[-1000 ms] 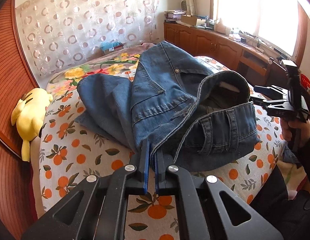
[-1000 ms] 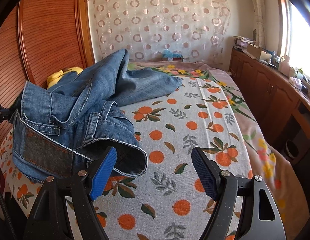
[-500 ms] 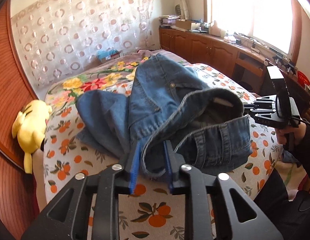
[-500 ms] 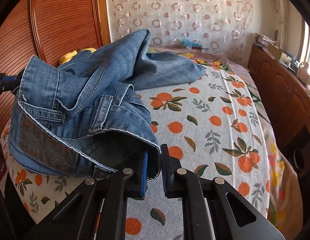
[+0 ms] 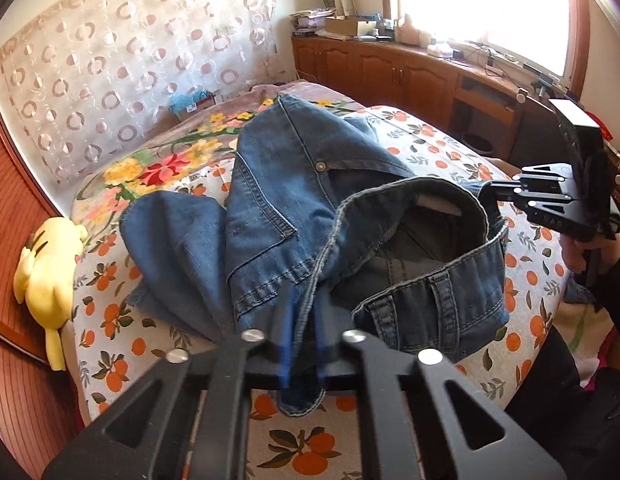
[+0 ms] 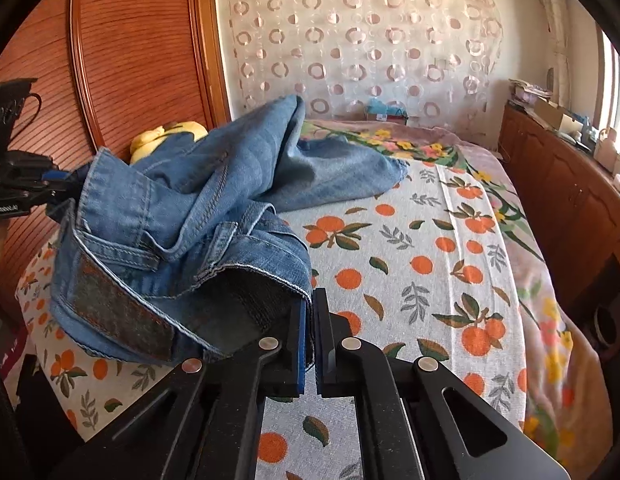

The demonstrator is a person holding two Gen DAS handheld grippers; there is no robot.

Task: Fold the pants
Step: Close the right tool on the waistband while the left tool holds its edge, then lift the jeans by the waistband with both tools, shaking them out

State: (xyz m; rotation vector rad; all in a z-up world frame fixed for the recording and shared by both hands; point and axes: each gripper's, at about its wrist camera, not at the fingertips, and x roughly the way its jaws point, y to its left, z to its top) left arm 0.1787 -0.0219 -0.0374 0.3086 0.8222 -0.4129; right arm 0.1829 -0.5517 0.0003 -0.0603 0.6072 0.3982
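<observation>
Counted items on and around the bed, both wrist views.

One pair of blue denim jeans (image 5: 277, 208); two handheld grippers, the left gripper (image 5: 299, 344) and the right gripper (image 6: 308, 336); one yellow plush toy (image 5: 43, 276) at the headboard side; one bed (image 6: 414, 264) with one orange-print sheet; one circle-patterned sheer curtain (image 6: 362, 40); one run of wooden cabinets (image 5: 390, 68) under one window (image 5: 478, 0); one small blue box (image 5: 189, 100) at the far end of the bed.

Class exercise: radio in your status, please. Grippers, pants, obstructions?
Left gripper shut on jeans waistband. Right gripper just closed on the opposite waistband edge. Legs bunched on bed. Nothing in the way.
</observation>
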